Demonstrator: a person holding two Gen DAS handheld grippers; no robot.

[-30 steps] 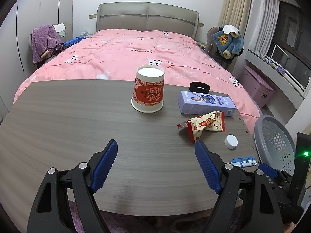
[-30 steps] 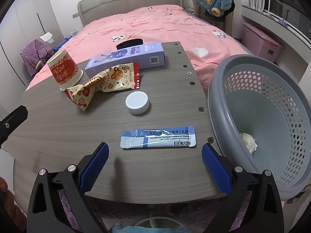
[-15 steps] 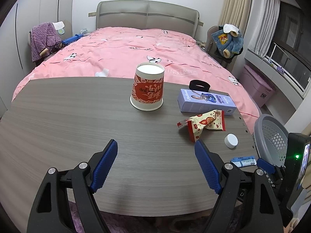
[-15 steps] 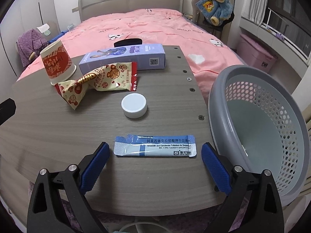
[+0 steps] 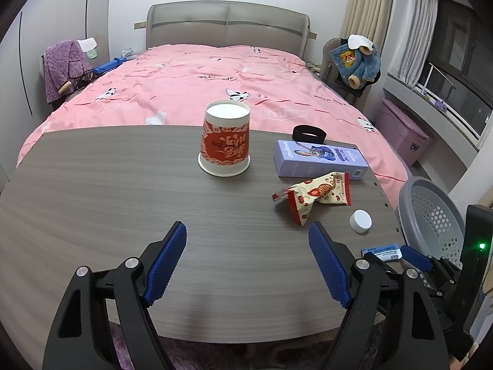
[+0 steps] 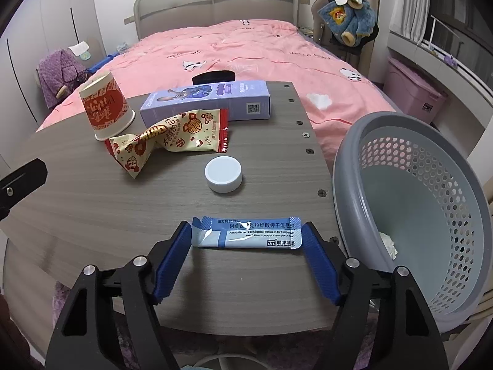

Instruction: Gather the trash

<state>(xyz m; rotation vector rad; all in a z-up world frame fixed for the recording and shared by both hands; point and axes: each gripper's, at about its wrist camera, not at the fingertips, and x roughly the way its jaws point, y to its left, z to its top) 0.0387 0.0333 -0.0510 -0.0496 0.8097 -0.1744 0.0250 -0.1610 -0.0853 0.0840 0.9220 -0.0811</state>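
A blue medicine sachet [image 6: 246,237] lies flat near the table's front right edge. My right gripper [image 6: 246,231] is down around it and its jaws are closing. One blue pad stands at each short end of the sachet, and I see no firm squeeze. In the left wrist view the sachet [image 5: 382,251] shows beside a right fingertip [image 5: 411,253]. My left gripper [image 5: 248,231] hovers open over bare wood with nothing between its fingers. A crumpled snack wrapper [image 6: 172,132], a white cap [image 6: 223,174] and an upturned red paper cup [image 6: 103,108] lie farther back.
A grey perforated basket [image 6: 348,166] stands just off the table's right edge with a white paper wad [image 6: 388,243] inside. A purple box [image 6: 206,101] and a black band [image 6: 214,77] lie at the far edge of the wooden table [image 5: 92,200]. A pink bed is behind.
My right gripper's jaws have narrowed from wide apart to the sachet's two ends, and the sachet now sits between the fingertips. The left gripper has not moved.
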